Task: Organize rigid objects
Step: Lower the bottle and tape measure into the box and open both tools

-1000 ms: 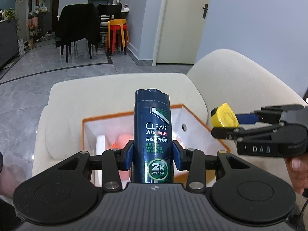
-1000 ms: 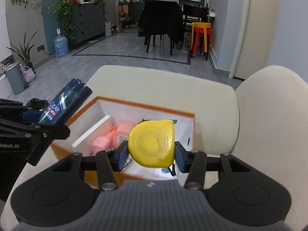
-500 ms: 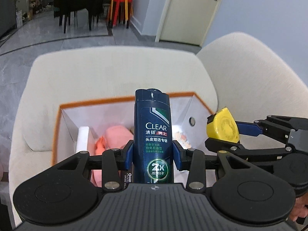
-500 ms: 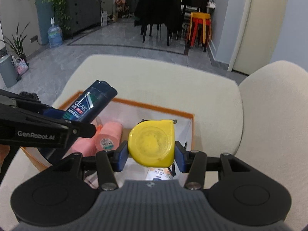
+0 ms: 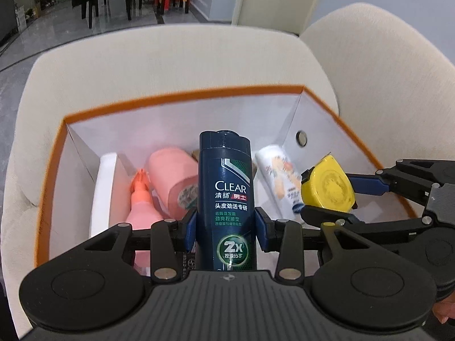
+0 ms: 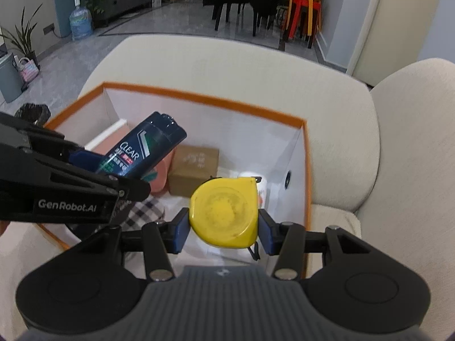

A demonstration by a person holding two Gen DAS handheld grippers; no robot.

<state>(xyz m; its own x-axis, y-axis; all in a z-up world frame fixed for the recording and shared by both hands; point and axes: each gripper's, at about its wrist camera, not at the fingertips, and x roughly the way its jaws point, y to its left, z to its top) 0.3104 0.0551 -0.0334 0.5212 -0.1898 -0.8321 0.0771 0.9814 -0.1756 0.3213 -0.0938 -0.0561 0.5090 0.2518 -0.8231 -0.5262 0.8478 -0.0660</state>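
Bottle (image 5: 224, 199) sits clamped in your left gripper (image 5: 226, 231), tape measure (image 6: 224, 213) in your right gripper (image 6: 223, 231), both above the box (image 6: 204, 96).

Glossy dark-blue plastic shampoo bottle (image 5: 224, 196), scuffed matt yellow plastic tape measure (image 6: 224, 216), smooth white paperboard box (image 5: 182, 119), cream fabric sofa (image 5: 170, 59)
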